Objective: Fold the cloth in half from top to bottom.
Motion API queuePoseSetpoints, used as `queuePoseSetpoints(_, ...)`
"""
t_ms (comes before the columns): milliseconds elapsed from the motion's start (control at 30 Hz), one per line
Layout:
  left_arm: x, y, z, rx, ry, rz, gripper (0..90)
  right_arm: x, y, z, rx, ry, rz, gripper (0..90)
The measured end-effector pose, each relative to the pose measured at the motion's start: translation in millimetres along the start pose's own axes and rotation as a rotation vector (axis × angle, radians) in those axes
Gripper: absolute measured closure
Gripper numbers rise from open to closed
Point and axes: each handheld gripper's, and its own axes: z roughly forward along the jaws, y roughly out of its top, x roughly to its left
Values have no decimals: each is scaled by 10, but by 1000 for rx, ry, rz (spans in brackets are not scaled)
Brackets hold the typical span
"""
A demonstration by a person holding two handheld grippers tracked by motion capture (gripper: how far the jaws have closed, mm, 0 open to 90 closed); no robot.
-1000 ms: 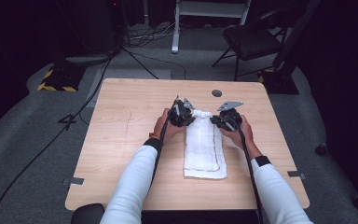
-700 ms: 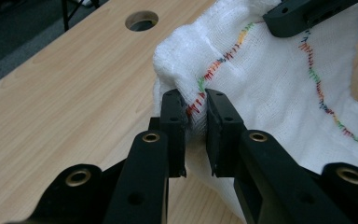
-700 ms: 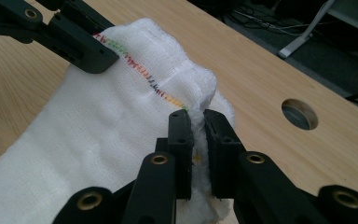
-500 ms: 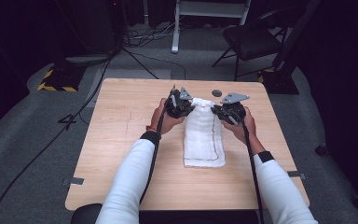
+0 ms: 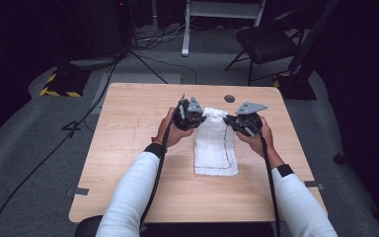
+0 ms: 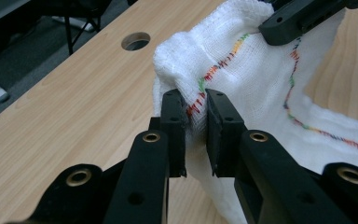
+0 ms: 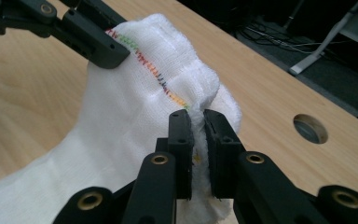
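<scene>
A white gauze cloth [image 5: 214,144] with a multicoloured stitched border lies folded lengthways on the wooden table [image 5: 128,133]. Its far end is lifted off the table. My left gripper [image 5: 197,115] is shut on the far left corner of the cloth [image 6: 242,79], the jaws pinching the stitched hem [image 6: 195,106]. My right gripper [image 5: 230,118] is shut on the far right corner of the cloth [image 7: 121,107]. The near end of the cloth rests on the table. The right gripper's jaws reach in at the top of the left gripper view, and the left gripper's at the top left of the right gripper view.
A round cable hole [image 5: 229,98] sits in the table just beyond the cloth. Past the far edge stand a black chair [image 5: 271,42], a white stand [image 5: 187,29] and cables on the grey floor. Bare wood [image 5: 128,173] lies left of the cloth.
Both grippers have risen and moved toward the far edge, carrying the cloth's far end up with them. The cloth's near end has slid away from the person.
</scene>
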Motion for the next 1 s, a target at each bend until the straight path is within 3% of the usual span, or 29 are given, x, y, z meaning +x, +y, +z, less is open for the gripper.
queuePoseSetpoints(67,-33,-56,-13,11,-24,15,783,43,-52,-12,4,24,-14,818)
queuePoseSetpoints(300,-144,-244,-26,6,-100,11,770,152,-224,-64,13,76,-31,817)
queuePoseSetpoints(533,-273,-345,-28,29,-130,30,764,234,-361,-130,24,132,-36,816)
queuePoseSetpoints(833,-504,-489,-99,55,-175,90,735,323,-526,-234,30,210,-61,790)
queuePoseSetpoints(1000,-635,-557,-115,104,-172,134,722,446,-652,-277,75,244,-98,758)
